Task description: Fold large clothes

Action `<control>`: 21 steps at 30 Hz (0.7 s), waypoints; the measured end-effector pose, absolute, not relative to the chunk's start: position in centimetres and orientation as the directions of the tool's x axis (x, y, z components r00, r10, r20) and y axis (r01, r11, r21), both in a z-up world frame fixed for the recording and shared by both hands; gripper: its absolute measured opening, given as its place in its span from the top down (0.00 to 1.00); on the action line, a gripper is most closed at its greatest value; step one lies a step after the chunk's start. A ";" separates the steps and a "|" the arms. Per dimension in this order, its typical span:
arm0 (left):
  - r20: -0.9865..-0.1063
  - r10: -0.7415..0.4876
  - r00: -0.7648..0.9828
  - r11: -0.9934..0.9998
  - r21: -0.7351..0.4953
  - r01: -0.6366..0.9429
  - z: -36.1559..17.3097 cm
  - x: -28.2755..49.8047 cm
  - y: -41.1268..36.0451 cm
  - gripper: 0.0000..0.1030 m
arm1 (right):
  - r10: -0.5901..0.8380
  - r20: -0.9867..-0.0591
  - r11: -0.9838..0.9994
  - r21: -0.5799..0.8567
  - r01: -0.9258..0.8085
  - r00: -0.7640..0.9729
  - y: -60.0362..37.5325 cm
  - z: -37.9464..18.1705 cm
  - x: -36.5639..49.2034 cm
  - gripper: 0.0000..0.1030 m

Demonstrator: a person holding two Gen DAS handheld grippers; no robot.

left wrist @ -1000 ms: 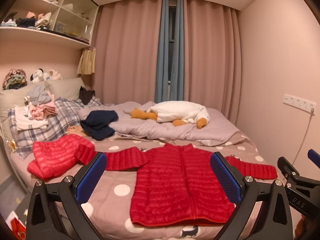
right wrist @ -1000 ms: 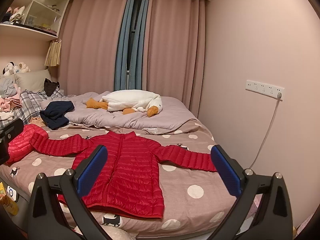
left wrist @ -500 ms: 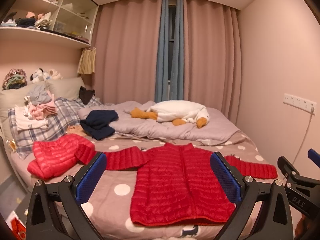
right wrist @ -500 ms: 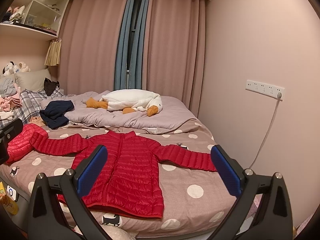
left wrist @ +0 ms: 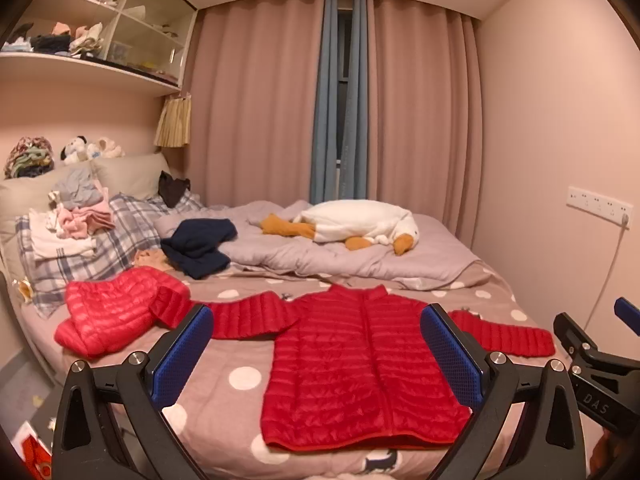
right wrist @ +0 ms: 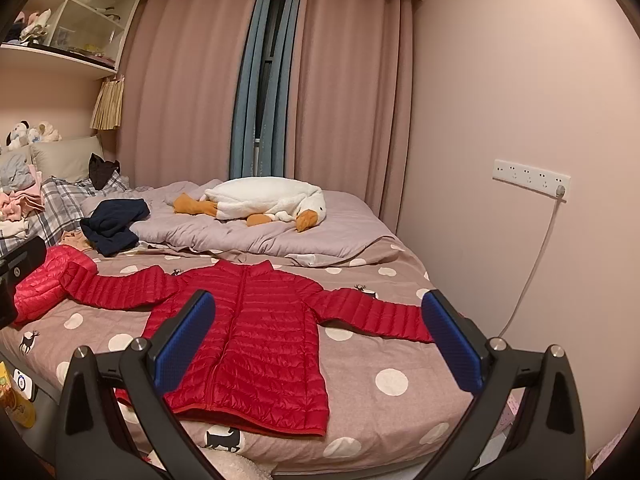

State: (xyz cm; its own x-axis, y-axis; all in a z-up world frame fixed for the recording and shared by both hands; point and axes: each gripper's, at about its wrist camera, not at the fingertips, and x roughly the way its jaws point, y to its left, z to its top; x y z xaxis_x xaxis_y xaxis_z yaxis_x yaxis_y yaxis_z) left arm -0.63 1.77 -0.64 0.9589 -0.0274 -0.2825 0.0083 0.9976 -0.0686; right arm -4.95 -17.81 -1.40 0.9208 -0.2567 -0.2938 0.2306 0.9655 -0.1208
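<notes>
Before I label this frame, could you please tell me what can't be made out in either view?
- red jacket: right hem corner hidden by the left gripper finger, left wrist view.
- Its left hem corner: behind the right gripper finger, right wrist view.
- second red jacket: bunched, its shape unclear.
- shelf contents: too small.

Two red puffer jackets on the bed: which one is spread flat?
The darker red jacket at the middle, sleeves out, zip up. The lighter red jacket near the plaid pillow lies bunched.
</notes>
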 end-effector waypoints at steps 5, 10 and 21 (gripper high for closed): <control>-0.284 -0.026 0.958 0.998 -0.067 0.008 -0.7 -0.6 1.8 0.01 | -0.255 -0.295 0.966 -0.121 0.229 0.921 -17.6 -1.4 -5.0 0.00; -0.284 -0.027 0.958 0.998 -0.068 0.009 -0.7 -0.6 1.7 0.01 | -0.258 -0.297 0.965 -0.121 0.232 0.919 -17.7 -1.4 -5.1 0.00; -0.320 0.012 0.948 0.994 -0.098 -0.046 -2.0 5.4 3.4 0.01 | -0.226 -0.288 0.974 -0.065 0.216 0.931 -19.9 -1.6 -1.9 0.00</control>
State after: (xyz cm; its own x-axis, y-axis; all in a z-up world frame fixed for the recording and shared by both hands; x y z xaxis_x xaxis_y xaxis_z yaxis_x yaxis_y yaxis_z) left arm 5.35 3.38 -2.02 0.9475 0.0124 -0.3195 -0.0462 0.9941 -0.0985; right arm -1.92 -19.91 -1.56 0.9307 -0.2260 -0.2876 0.2164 0.9741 -0.0650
